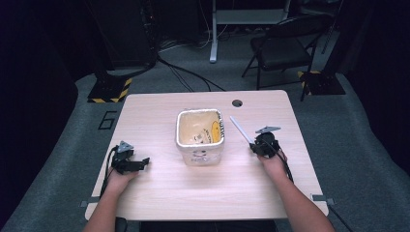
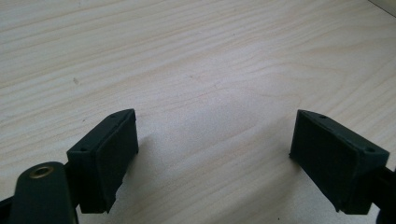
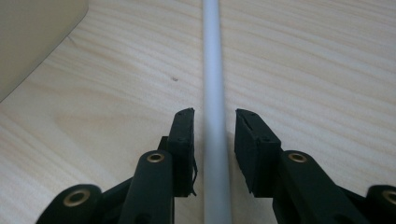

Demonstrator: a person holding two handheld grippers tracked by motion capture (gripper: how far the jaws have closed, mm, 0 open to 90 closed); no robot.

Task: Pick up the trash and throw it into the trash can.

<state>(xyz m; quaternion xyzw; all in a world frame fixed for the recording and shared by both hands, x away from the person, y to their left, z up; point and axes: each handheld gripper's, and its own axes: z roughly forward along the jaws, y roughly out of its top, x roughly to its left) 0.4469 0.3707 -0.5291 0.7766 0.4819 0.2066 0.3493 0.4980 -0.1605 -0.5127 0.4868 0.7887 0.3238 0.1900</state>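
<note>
A thin white rod (image 1: 240, 129) lies flat on the wooden table (image 1: 217, 188), to the right of a white square tub (image 1: 178, 130). My right gripper (image 1: 252, 147) sits at the rod's near end. In the right gripper view the rod (image 3: 212, 70) runs straight between the jaws of the right gripper (image 3: 215, 116), with a narrow gap on each side, so the pads do not press on it. My left gripper (image 1: 144, 163) rests at the table's left side, wide open over bare wood (image 2: 217, 126), with nothing between its fingers.
The tub holds a yellow-printed item and shows as a pale wall (image 3: 32, 37) at the upper left of the right gripper view. A cable hole (image 1: 237, 103) sits near the table's far edge. A folding chair (image 1: 283, 46) stands beyond the table.
</note>
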